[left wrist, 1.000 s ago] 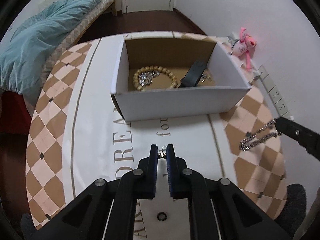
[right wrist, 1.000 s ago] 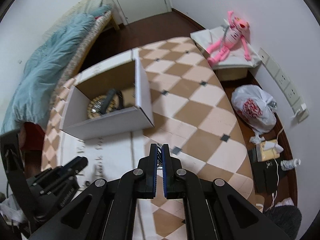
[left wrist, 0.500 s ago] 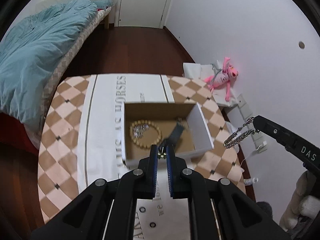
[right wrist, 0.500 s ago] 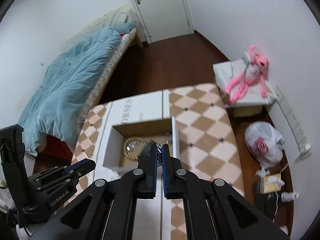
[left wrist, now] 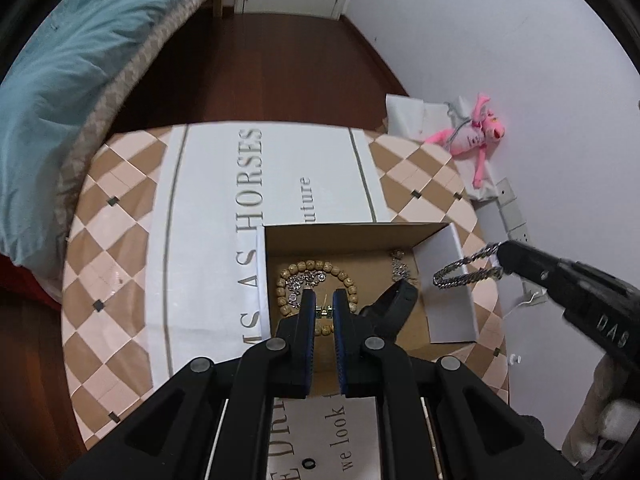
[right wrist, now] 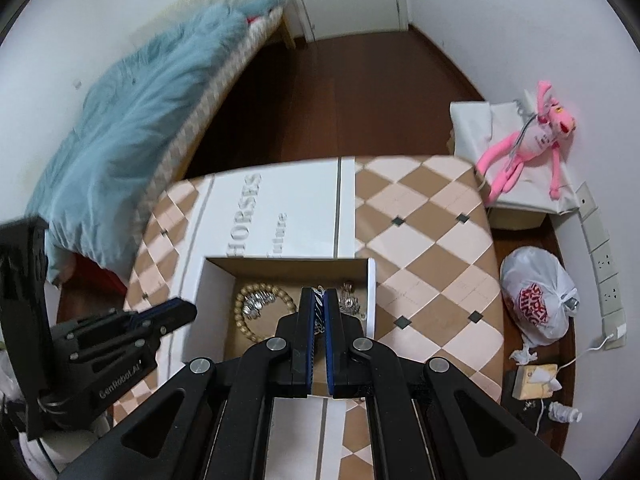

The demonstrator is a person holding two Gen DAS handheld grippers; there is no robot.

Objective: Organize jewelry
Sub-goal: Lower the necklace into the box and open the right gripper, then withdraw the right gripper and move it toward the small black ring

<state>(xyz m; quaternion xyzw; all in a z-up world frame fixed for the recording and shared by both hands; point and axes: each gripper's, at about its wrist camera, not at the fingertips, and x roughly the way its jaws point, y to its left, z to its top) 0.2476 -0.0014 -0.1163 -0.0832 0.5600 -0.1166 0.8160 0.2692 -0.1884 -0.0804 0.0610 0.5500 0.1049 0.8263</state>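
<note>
A white cardboard box (left wrist: 450, 280) with a brown inside stands on the table; it also shows in the right wrist view (right wrist: 192, 280). In it lie a wooden bead bracelet (left wrist: 316, 270), silver jewelry (left wrist: 400, 268) and a black band (left wrist: 394, 304). My left gripper (left wrist: 324, 308) is shut on a small gold earring (left wrist: 323, 313), held above the box. My right gripper (right wrist: 319, 300) is shut on a silver chain (left wrist: 464, 270), which hangs over the box's right wall; in its own view the chain (right wrist: 319, 300) shows between the pads.
The round table (left wrist: 120, 248) has a checkered cloth with a white printed runner (left wrist: 260, 180). A bed with a blue duvet (left wrist: 60, 60) stands left. A pink plush toy (left wrist: 476, 132) lies right. A white plastic bag (right wrist: 538, 304) is on the floor.
Both grippers rose from near the table and now hang above the box. The right gripper with the chain has come closer to the box's right wall.
</note>
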